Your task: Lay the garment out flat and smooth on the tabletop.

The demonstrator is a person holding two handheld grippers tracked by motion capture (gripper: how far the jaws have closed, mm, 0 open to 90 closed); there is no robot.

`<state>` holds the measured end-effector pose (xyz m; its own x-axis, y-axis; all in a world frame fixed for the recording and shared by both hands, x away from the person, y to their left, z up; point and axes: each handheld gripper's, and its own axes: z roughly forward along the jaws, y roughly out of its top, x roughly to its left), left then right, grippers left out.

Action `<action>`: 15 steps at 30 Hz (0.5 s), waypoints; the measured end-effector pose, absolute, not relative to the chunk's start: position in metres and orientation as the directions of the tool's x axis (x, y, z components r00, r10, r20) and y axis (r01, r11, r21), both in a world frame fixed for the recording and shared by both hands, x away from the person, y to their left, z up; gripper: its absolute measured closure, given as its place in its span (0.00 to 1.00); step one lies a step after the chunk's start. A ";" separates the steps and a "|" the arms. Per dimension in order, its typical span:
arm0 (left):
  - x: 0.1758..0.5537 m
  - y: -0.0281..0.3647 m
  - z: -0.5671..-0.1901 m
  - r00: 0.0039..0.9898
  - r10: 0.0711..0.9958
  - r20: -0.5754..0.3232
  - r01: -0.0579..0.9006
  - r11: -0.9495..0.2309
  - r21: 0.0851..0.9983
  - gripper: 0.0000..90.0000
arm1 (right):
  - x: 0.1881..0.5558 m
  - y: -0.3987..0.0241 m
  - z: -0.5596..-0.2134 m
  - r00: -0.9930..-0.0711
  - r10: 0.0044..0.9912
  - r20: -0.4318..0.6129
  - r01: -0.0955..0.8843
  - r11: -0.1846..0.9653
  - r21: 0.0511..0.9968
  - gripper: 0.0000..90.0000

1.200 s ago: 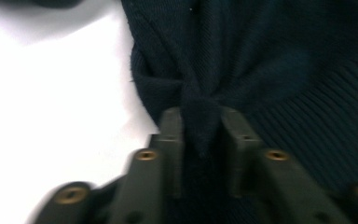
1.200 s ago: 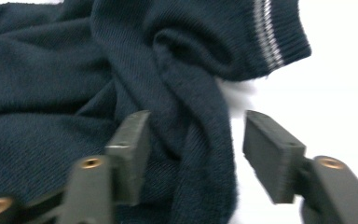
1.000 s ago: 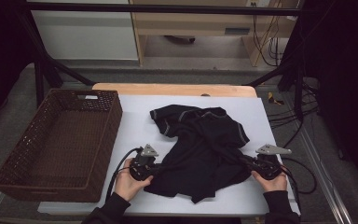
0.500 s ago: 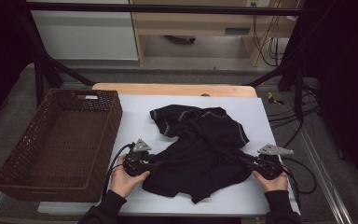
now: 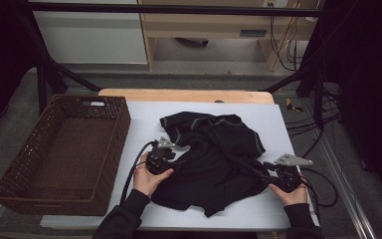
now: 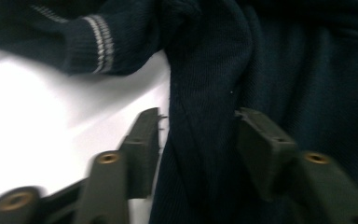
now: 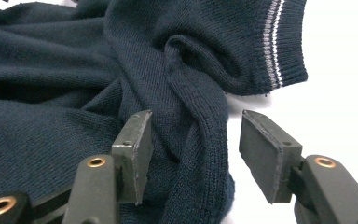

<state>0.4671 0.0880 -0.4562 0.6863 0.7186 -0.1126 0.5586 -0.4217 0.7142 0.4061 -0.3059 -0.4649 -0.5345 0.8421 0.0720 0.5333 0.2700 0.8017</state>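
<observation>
One dark sweater [image 5: 214,154] lies crumpled on one white table [image 5: 139,124], and one brown wicker basket [image 5: 59,154] sits beside it. Two grippers are there, the left gripper [image 5: 171,159] and the right gripper [image 5: 263,172], one in each of the person's two hands. Each gripper has two black jaws and one trailing cable.

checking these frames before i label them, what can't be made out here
- High view: the left tongs and right tongs sit dark against the dark sweater, so their jaws are lost there.
- Left gripper view: motion blur smears the sweater and its striped cuff; whether the pads press the fold cannot be told.
- Right gripper view: the frame's edges cut the sweater off.
- High view: the basket floor is too dim to read.
</observation>
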 end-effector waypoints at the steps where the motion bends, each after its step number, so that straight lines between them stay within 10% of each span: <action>1: 0.468 0.085 -0.458 0.689 0.717 -0.106 0.555 -0.429 0.712 0.61 | 0.406 -0.306 -0.465 -0.536 0.842 0.066 0.532 0.276 0.801 0.53; 9: 0.474 0.074 -0.466 0.712 0.699 -0.067 0.560 -0.508 0.654 0.93 | 0.411 -0.304 -0.469 -0.531 0.845 0.068 0.559 0.289 0.777 0.74; 15: 0.473 0.093 -0.443 0.699 0.715 -0.030 0.545 -0.505 0.669 0.96 | 0.411 -0.307 -0.459 -0.526 0.848 0.065 0.549 0.280 0.788 0.92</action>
